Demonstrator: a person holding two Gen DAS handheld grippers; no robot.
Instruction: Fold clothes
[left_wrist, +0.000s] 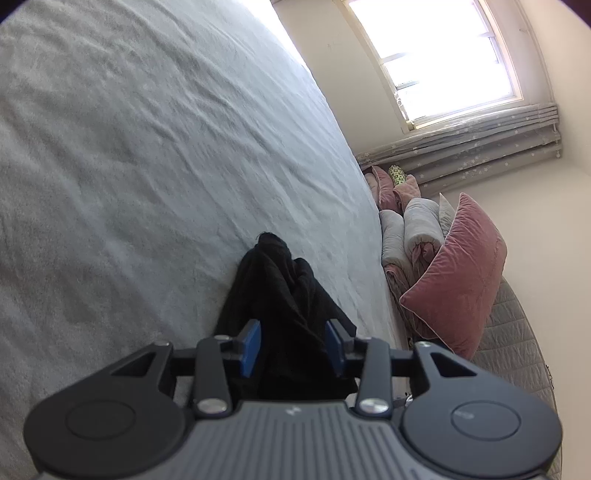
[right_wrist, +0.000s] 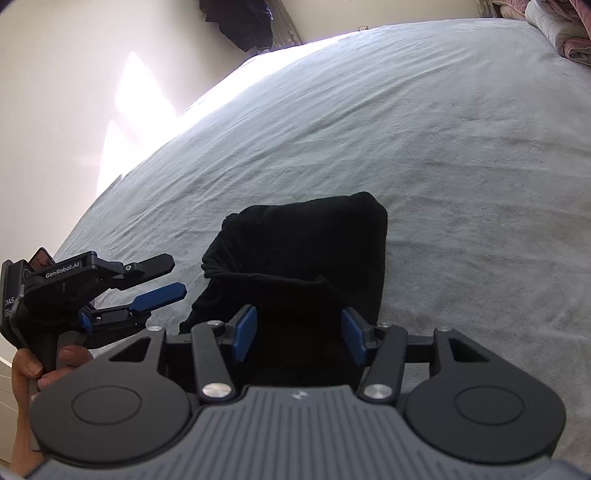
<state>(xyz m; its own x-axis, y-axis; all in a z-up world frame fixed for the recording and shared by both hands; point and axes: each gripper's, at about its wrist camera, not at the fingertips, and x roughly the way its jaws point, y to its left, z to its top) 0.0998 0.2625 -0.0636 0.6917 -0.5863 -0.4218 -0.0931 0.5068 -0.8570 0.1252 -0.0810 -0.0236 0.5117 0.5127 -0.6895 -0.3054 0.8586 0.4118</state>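
Note:
A black garment (right_wrist: 306, 243) lies folded into a thick, roughly square bundle on the grey bed sheet (right_wrist: 443, 129). My right gripper (right_wrist: 298, 310) hangs over its near edge with the blue pads wide apart. Dark cloth shows between them, and neither pad presses on it. My left gripper (right_wrist: 177, 275) is just left of the bundle, its fingers apart with nothing between them. In the left wrist view the garment (left_wrist: 280, 280) runs away from the left gripper (left_wrist: 292, 323) as a narrow dark heap, seen between the spread pads.
A hand (right_wrist: 26, 369) holds the left gripper's handle. A pink pillow (left_wrist: 458, 273) and rolled grey blankets (left_wrist: 413, 229) sit at the head of the bed (left_wrist: 129, 147), below a window (left_wrist: 436, 55) and a curtain (left_wrist: 480, 144). Dark clothes (right_wrist: 243, 22) hang on the far wall.

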